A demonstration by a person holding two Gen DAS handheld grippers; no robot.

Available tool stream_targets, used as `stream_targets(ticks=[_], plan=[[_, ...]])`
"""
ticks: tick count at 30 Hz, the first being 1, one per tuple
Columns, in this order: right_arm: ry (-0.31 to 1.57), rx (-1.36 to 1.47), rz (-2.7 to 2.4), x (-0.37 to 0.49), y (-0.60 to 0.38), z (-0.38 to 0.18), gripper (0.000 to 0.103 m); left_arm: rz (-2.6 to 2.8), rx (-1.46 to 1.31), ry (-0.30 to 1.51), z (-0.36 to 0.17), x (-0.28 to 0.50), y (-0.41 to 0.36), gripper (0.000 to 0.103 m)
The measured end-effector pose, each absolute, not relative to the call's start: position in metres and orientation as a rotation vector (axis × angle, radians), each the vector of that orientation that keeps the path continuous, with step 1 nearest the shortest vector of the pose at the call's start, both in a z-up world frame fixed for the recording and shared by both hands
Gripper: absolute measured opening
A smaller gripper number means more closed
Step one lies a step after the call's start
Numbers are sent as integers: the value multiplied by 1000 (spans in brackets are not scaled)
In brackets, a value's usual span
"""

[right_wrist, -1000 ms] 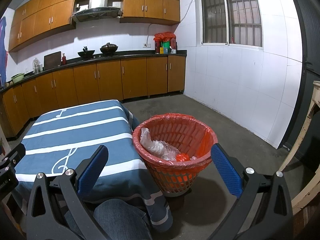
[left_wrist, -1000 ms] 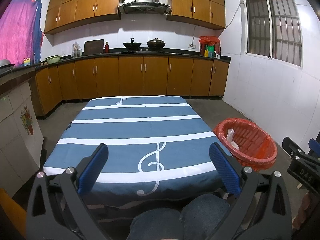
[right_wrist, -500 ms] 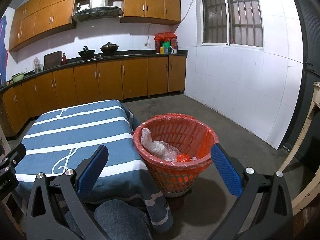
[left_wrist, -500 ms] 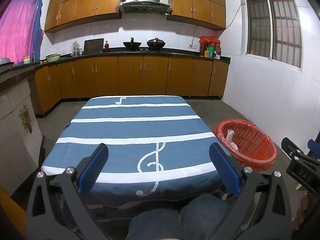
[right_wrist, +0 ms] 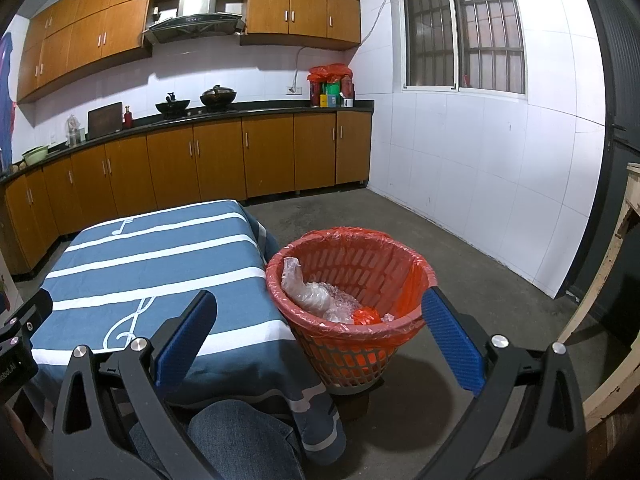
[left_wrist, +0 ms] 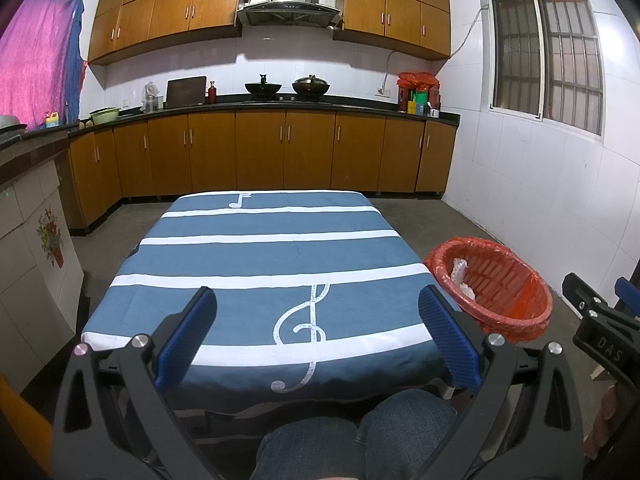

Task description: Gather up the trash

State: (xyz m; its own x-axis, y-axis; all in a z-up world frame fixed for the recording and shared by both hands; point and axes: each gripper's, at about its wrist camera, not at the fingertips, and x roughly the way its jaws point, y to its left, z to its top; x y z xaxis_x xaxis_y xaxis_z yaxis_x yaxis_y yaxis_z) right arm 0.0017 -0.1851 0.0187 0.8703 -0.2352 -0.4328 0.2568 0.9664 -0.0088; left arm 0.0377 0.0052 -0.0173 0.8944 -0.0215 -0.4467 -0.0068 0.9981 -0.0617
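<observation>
An orange-red waste basket (right_wrist: 352, 300) lined with a red bag stands on the floor to the right of the table; it also shows at the right of the left wrist view (left_wrist: 490, 280). Inside lie crumpled clear plastic (right_wrist: 308, 294) and a small red scrap (right_wrist: 366, 316). My right gripper (right_wrist: 316, 332) is open, held low in front of the basket, nothing between its blue fingers. My left gripper (left_wrist: 316, 336) is open too, over the near edge of the table (left_wrist: 272, 256), holding nothing. The blue-and-white striped cloth with music notes carries no objects.
A person's knees in jeans (left_wrist: 360, 436) sit under the near table edge. Brown kitchen cabinets (left_wrist: 260, 152) with pots and bottles line the far wall. A white tiled wall with a barred window (right_wrist: 464, 28) is at right; a wooden frame (right_wrist: 612, 280) at far right.
Both views have drifted only slightly; the left wrist camera has turned a little to the left. Both grippers stay open and empty.
</observation>
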Motion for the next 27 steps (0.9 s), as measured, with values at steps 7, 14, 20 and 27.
stream_targets(ticks=[7,14,20,27], plan=[[446,48,-257,2,-185,19,101,-8,-62,465,-17,38,5,99],[446,50,-257,2,-185,19,101,-9,-60,465,-18,38,4,99],[447,49,-257,2,-185,19,101,-10,-61,466,-18,38,5,99],[448,49,-258,2,-185,19,101,-16,-59,466,-20,38,4,99]])
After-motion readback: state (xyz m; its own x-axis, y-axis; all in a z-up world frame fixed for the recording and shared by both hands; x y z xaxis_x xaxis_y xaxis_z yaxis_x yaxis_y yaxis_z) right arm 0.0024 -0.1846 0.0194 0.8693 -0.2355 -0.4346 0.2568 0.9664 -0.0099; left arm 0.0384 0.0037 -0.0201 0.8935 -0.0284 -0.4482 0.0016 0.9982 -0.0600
